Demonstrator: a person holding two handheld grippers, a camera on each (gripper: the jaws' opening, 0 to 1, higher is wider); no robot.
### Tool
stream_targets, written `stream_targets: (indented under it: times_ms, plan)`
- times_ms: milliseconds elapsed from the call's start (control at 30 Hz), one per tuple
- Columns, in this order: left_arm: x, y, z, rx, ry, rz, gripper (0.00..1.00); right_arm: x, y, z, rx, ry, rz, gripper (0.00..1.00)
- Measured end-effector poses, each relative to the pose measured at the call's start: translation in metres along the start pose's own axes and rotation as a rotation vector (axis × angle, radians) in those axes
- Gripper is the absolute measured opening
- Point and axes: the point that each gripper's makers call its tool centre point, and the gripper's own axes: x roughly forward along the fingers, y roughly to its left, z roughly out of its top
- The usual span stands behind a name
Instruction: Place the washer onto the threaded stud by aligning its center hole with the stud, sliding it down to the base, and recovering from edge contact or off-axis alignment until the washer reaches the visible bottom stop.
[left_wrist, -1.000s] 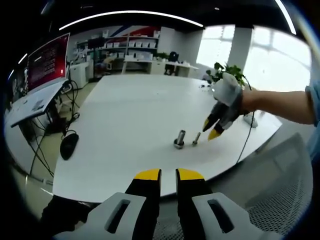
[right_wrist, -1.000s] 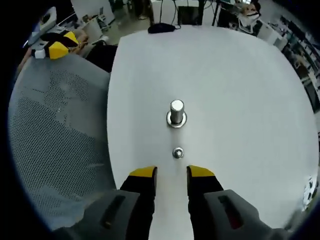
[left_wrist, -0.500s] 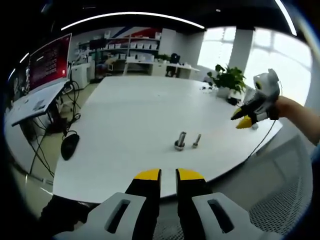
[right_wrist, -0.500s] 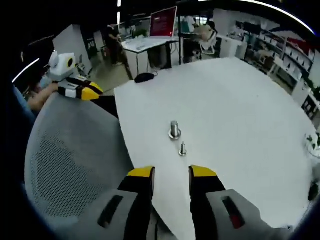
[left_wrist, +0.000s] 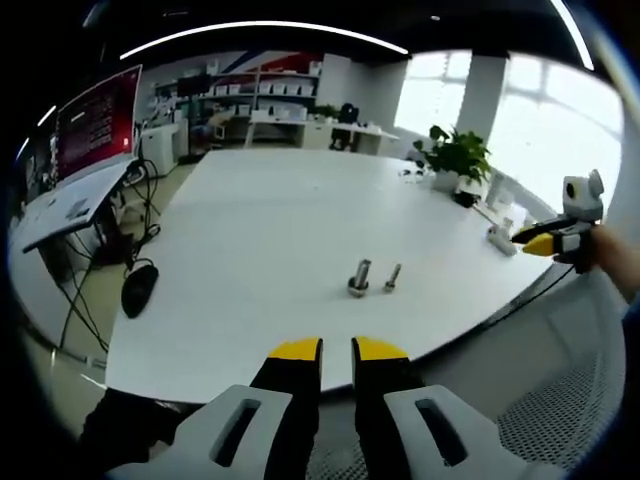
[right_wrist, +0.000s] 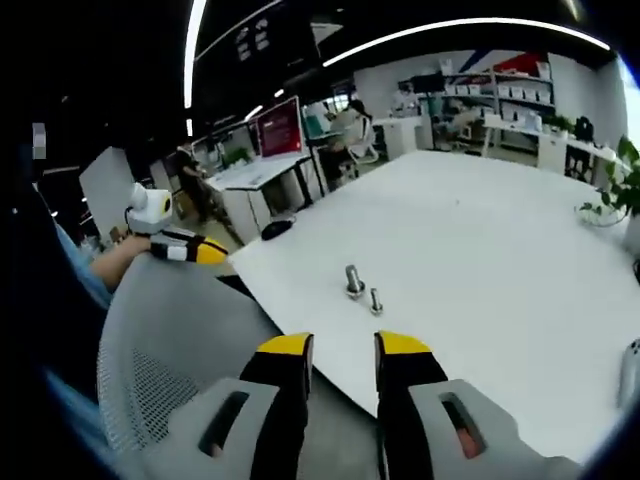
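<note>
A metal stud (left_wrist: 359, 278) stands upright on the white table (left_wrist: 250, 220), with a ring-like flange at its base. A smaller bolt (left_wrist: 393, 278) stands just to its right. Both show again in the right gripper view as stud (right_wrist: 353, 281) and bolt (right_wrist: 376, 300). My left gripper (left_wrist: 337, 350) hovers off the table's near edge, its jaws a narrow gap apart and empty. My right gripper (right_wrist: 344, 347) is open and empty, well back from the parts. The right gripper (left_wrist: 532, 238) also appears at the far right, and the left gripper (right_wrist: 200, 250) at the left.
A grey mesh chair back (left_wrist: 565, 380) lies between the grippers and the table and shows again as chair back (right_wrist: 165, 350). A black mouse (left_wrist: 138, 290) lies at the table's left edge. A potted plant (left_wrist: 455, 155) and a cable sit at the far right.
The right gripper has drawn back from beside the bolt, out past the table's edge, so the parts look smaller in its view. The left gripper has stayed still.
</note>
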Motion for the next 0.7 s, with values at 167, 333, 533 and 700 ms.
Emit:
stream_targets:
  times_ms: [167,333,533,700]
  plan:
    - [0.000,-0.001,-0.001,0.002,0.005,-0.004,0.08,-0.014,0.015,-0.022,0.045,0.006,0.003,0.27]
    - [0.000,-0.001,-0.002,0.007,0.010,-0.006,0.08,-0.012,0.016,-0.025,0.144,-0.037,-0.010,0.25]
    - [-0.002,-0.003,0.001,-0.009,-0.013,-0.018,0.10,-0.001,0.021,-0.015,0.229,-0.070,0.022,0.26]
    - [-0.001,-0.002,0.002,-0.004,-0.013,-0.017,0.10,0.010,0.005,-0.037,0.144,0.019,-0.105,0.24]
